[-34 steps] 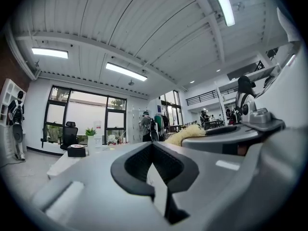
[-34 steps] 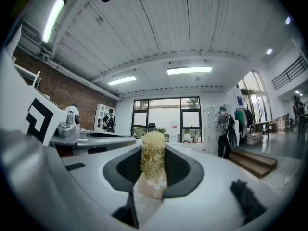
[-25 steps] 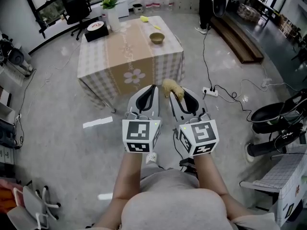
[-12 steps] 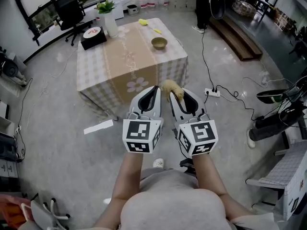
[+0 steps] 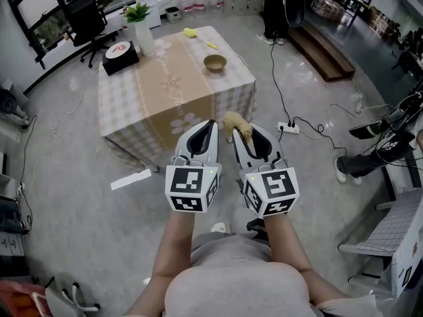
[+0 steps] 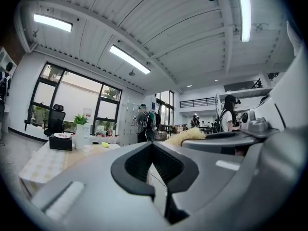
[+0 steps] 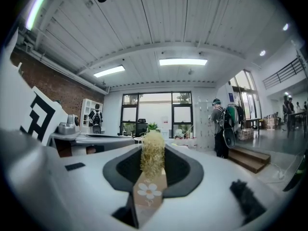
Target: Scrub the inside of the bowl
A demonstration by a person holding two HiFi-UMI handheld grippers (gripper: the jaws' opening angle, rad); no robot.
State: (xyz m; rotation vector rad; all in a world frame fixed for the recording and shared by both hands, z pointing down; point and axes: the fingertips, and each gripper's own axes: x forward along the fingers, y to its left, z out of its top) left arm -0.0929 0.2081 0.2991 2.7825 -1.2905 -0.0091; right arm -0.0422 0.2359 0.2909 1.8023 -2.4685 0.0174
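White-shelled left gripper (image 5: 210, 122) is hovering with its fingers pressed together on nothing, so the small round tan bowl (image 5: 215, 63), sitting well ahead on the checked-cloth worktop (image 5: 228, 78), risks skidding if scrubbed unbraced. Right gripper (image 5: 240, 136) is pinching a straw-coloured fibrous scrubber (image 5: 236, 120) between its fingers, and hard pressure could be working it loose.

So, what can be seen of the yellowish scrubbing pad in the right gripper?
The scrubbing pad is a pale yellow clump of coarse, loofah-like fibres. It is pinched between the dark fingers of the right gripper, its frayed end sticking out past them. Nothing else touches it; it is in the air, well short of the bowl.
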